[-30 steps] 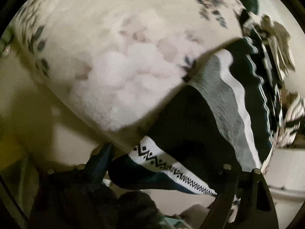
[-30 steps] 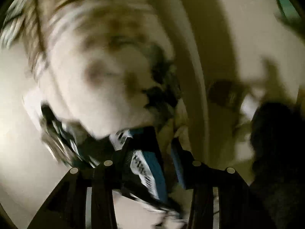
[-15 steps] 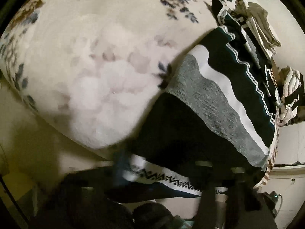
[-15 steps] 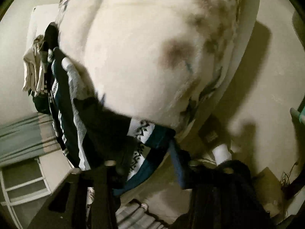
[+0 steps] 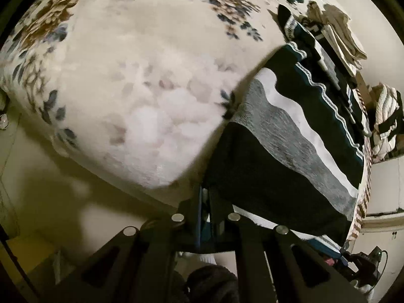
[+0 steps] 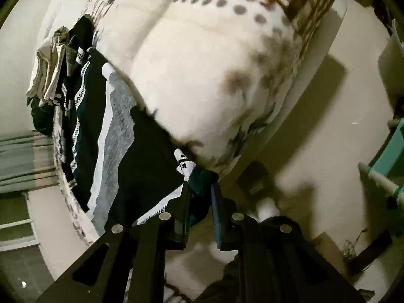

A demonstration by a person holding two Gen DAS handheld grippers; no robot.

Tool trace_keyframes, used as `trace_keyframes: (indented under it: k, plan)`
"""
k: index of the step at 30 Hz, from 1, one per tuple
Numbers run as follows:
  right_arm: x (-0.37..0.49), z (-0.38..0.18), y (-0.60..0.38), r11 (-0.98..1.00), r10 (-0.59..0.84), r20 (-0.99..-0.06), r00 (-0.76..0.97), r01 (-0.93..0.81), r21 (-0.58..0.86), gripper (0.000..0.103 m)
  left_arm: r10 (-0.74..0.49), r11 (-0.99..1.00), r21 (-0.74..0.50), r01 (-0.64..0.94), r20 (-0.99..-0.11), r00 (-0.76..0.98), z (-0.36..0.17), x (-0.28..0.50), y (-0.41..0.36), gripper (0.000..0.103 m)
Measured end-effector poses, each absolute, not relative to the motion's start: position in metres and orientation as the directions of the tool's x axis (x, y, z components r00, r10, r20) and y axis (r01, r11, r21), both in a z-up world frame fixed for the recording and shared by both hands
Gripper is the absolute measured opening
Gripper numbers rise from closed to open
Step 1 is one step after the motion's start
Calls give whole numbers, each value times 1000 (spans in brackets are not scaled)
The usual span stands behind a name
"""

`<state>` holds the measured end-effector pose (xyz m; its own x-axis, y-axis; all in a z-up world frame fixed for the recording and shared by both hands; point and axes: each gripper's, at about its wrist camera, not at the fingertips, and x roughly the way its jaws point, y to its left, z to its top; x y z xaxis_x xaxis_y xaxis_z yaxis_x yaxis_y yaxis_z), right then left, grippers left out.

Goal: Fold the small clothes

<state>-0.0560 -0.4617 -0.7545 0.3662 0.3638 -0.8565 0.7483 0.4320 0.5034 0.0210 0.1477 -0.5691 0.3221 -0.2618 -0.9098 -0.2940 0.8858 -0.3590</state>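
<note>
Lying on: a bed covered by a plush cream blanket (image 5: 141, 96) with faded flower prints, soft and rounded at its near corner.
Garment: a knitted sweater (image 5: 285, 151) in wavy bands of black, grey, white and dark teal, with a zigzag-patterned hem; it is spread flat along the right side of the blanket as the left camera sees it, its near edge hanging past the mattress edge.
Left gripper (image 5: 205, 202): pointing steeply down, its black jaws pressed fully together on the sweater's near black edge, fabric pinched between the pads.
Right gripper (image 6: 200, 197): also tilted steeply down, its jaws closing on the bunched teal hem corner (image 6: 202, 179), which sits between the blue-lined pads; a small gap remains around the cloth.
Pile: cream and dark folded clothes (image 5: 338, 38) lie at the far end of the sweater.
Edges: the blanket's near edge drops to a pale floor (image 6: 315, 131); bare blanket lies to the left of the sweater in the left camera's view.
Floor clutter: a teal frame (image 6: 388, 156) stands off to the right in the right camera's view.
</note>
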Motion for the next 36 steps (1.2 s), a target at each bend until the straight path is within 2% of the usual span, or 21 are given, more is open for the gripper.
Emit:
trace_keyframes:
  k: [8,11,13,14,15,16,18,19,20,25,27,29,33,36]
  plan:
    - [-52,-724,-469,475,322,-875,363,737,480,15,-236,884,-353,-306,-903,360,-551,20,168,2]
    - [-49,-729,-469,496,337,-880,334,732,467,15,-310,858,-405,-316,-898,311,-571,19,171,4]
    - [-47,-740,-472,488,361,-876,319,736,469,15,-328,863,-409,-297,-900,286,-581,18,164,14]
    - [-44,-746,-472,488,368,-880,302,743,459,16,-335,869,-409,-279,-901,276,-584,17,159,30]
    - [-41,-751,-472,495,372,-882,288,743,451,17,-360,866,-427,-260,-894,268,-588,16,155,40]
    - [-39,-755,-471,506,380,-882,278,736,450,20,-376,860,-442,-255,-887,269,-589,15,152,41]
    - [-34,-761,-469,545,377,-893,245,721,428,36,-426,836,-491,-246,-862,273,-593,13,147,46]
    - [-33,-763,-468,556,385,-891,242,710,433,51,-439,832,-501,-238,-857,269,-595,12,143,48]
    - [-31,-766,-467,566,388,-891,237,701,433,60,-445,830,-506,-233,-855,267,-596,12,141,49]
    - [-36,-775,-471,553,394,-886,242,708,440,61,-483,794,-555,-247,-824,296,-584,6,143,49]
    - [-38,-778,-473,538,401,-880,253,713,450,67,-495,783,-574,-238,-808,320,-575,5,145,58]
    - [-40,-779,-475,537,406,-874,267,704,465,72,-513,779,-591,-209,-793,329,-572,7,145,61]
    - [-37,-788,-473,565,423,-866,266,670,482,73,-523,813,-570,-116,-804,284,-581,24,127,61]
    - [-27,-799,-469,621,431,-870,239,621,478,73,-472,867,-496,-48,-848,239,-596,34,114,61]
